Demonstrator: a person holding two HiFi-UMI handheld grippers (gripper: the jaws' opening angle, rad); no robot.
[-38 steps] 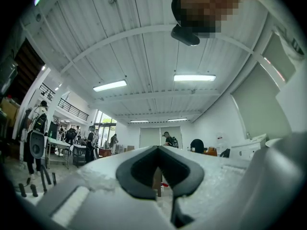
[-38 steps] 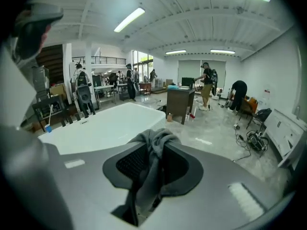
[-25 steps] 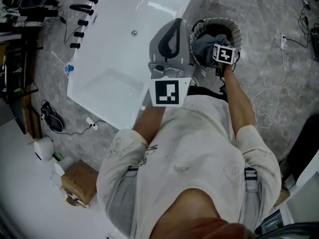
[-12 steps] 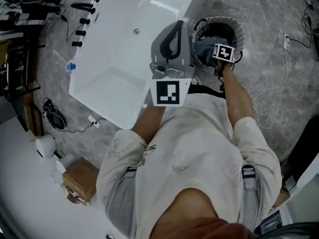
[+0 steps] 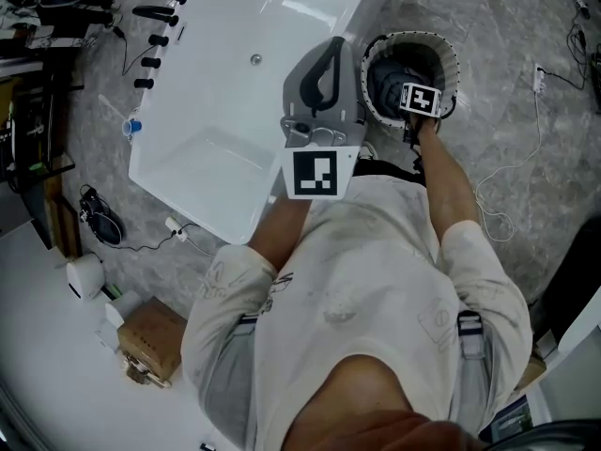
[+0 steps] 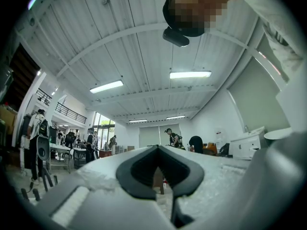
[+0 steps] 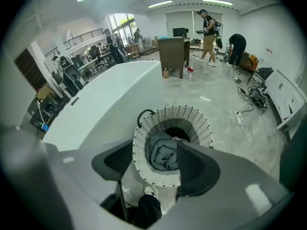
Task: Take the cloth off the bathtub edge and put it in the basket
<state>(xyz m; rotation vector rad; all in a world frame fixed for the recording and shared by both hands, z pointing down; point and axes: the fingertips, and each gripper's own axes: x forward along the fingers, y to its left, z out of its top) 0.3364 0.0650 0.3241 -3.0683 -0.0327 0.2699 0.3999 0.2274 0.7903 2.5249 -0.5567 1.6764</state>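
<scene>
Since the grey cloth (image 7: 162, 153) already lies bundled in the bottom of the white woven basket (image 7: 196, 123), which stands on the floor (image 7: 216, 97) just right of the bathtub (image 7: 96, 104), the step in hand looks like the release, and what remains is a clean exit. The right gripper (image 7: 156, 161) hangs over the basket's mouth, its fingers having just opened and now spread, with the cloth below them and not pinched. It should rise straight up, clear of the rim and of any fold that might snag. The left gripper (image 6: 157, 150), fingers pressed together on nothing, is held high on the near left and need do nothing.
</scene>
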